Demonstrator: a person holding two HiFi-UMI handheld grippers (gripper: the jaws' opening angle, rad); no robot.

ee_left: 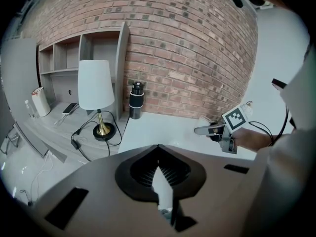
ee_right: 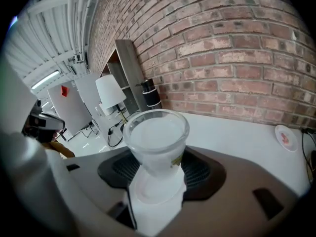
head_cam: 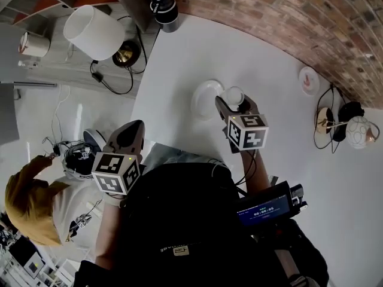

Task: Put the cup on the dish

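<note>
right gripper point(head_cam: 234, 104) jaws wide, clamped on glass cup point(head_cam: 233, 94) | cup at right rim of white dish point(head_cam: 203, 100), not set down | move over dish centre, level cup, lower, then release | left gripper point(head_cam: 133, 128) closed, empty

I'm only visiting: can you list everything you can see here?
table: one, white, against the brick wall
brick wall: one, red-brown, behind the table
dish: one, white, on the table, beside the cup
cup: one, clear, between the right gripper's jaws
small plate: one, white and pink, at the table's right
flask: one, black, at the table's far corner
lamp: one, white shade and gold base, left of the table
bystander: one, yellow hood, lower left
right gripper: one, grey, shut on the cup
left gripper: one, grey, jaws together, empty
</note>
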